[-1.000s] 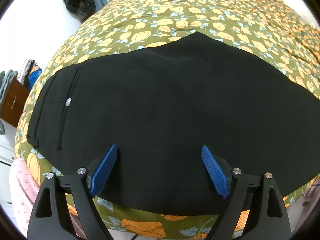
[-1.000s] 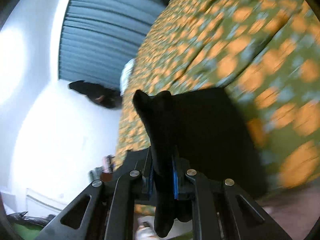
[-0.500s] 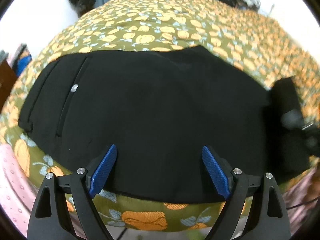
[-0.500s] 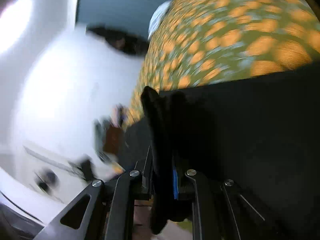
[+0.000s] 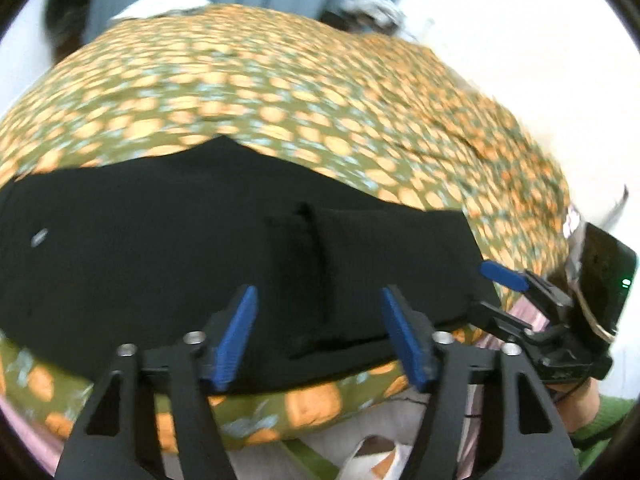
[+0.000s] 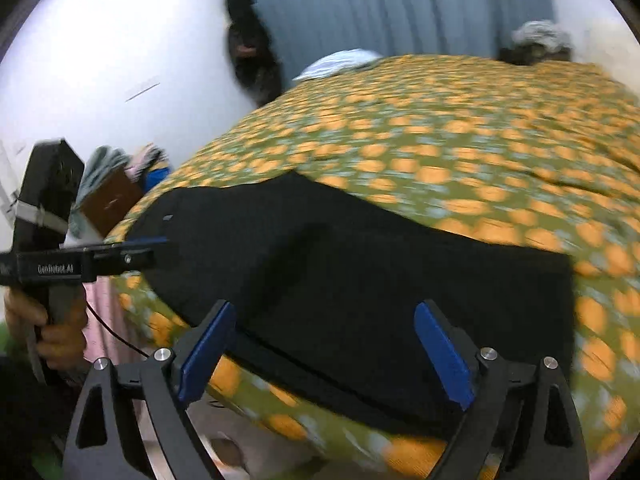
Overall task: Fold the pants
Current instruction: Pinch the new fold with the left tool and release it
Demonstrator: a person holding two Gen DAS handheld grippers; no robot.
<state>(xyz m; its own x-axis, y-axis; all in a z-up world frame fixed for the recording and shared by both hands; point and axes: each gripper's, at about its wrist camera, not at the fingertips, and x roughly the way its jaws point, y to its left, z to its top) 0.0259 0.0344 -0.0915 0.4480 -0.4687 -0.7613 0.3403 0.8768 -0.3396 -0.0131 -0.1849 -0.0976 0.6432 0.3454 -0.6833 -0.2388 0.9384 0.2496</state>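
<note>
The black pants [image 5: 168, 264] lie flat on the flowered bed cover [image 5: 320, 100], with one end folded back over the rest, its edge showing as a ridge [image 5: 312, 248]. My left gripper [image 5: 320, 338] hovers over the near edge of the pants. Its jaws are closing, the pads pressing on nothing. In the right wrist view the pants [image 6: 360, 272] spread below my right gripper [image 6: 324, 354], whose jaws are opening wide and hold nothing. The right gripper [image 5: 494, 290] also shows at the pants' right end, and the left gripper [image 6: 146, 248] shows at the waist end.
The bed's near edge runs just below both grippers. A white pillow [image 6: 340, 62] lies at the far end before a blue curtain [image 6: 400, 4]. A dark garment [image 6: 248, 48] hangs on the wall. Clothes are piled on a brown cabinet [image 6: 112, 200] at the left.
My right gripper carried the pant end across over the pants, rolled upright and let it go, jaws now wide. My left gripper rose and tilted up, and its jaws narrowed.
</note>
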